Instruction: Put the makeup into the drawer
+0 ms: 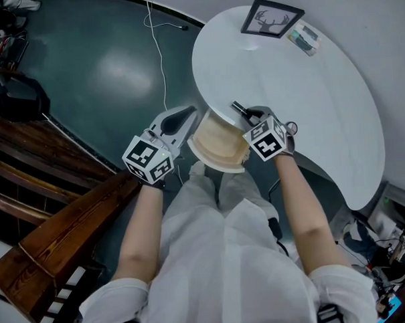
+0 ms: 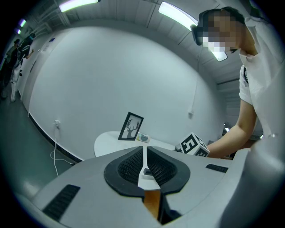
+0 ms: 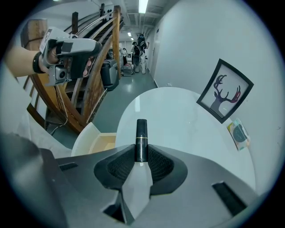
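Looking down in the head view, the right gripper (image 1: pixel 247 114) is seen at the near edge of the white table (image 1: pixel 306 86). A black makeup tube (image 1: pixel 238 108) sticks out of it. The open drawer (image 1: pixel 219 149) below is partly covered by this gripper and by the left gripper (image 1: pixel 186 117).

In the left gripper view, the jaws are pressed together with nothing between them. An orange patch under them cannot be identified.

In the right gripper view, the tube is pinched between the jaws, with its lower end hidden. The drawer is cut off by the gripper body.
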`<act>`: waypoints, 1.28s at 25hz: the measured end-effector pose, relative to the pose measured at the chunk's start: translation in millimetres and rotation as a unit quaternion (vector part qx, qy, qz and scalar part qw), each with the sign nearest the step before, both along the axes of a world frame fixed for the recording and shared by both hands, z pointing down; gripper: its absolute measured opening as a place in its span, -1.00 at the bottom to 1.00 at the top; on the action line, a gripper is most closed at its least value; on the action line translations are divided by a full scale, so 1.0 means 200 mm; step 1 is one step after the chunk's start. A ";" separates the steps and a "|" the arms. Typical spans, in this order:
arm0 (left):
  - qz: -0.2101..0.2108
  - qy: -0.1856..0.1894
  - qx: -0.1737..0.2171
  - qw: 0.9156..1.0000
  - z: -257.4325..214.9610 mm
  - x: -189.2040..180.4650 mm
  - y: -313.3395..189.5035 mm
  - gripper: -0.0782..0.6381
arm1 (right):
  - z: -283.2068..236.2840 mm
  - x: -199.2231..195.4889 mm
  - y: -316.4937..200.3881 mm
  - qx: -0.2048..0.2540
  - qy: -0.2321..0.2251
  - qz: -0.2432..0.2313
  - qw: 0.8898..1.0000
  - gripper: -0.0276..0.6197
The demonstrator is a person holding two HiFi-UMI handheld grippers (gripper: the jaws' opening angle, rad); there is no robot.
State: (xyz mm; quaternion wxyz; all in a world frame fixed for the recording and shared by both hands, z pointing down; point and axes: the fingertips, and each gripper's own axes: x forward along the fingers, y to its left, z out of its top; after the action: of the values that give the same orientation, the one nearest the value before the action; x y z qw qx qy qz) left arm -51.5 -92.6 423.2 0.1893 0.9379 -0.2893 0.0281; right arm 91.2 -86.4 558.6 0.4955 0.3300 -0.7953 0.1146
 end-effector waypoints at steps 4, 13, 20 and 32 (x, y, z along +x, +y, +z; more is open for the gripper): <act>0.001 0.000 -0.002 1.000 0.01 -0.01 0.02 -0.71 | -0.01 -0.07 0.06 -0.002 -0.009 -0.007 1.000 -0.64; 0.002 0.000 -0.003 1.000 0.02 -0.04 0.06 -0.71 | 0.02 -0.18 0.18 -0.011 -0.024 -0.012 1.000 -0.64; 0.000 -0.003 -0.010 1.000 0.06 -0.08 0.09 -0.71 | 0.07 -0.26 0.27 -0.026 -0.031 -0.017 0.999 -0.64; 0.005 -0.010 -0.018 1.000 0.13 -0.12 0.13 -0.71 | 0.35 -0.36 0.38 -0.071 -0.024 -0.022 0.997 -0.64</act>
State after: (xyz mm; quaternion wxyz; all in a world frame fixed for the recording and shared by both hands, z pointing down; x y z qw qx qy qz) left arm -76.4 -67.4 449.8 0.2035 0.9353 -0.2861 0.0433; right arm 20.0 -11.0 628.4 0.5012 0.2732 -0.8038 0.1675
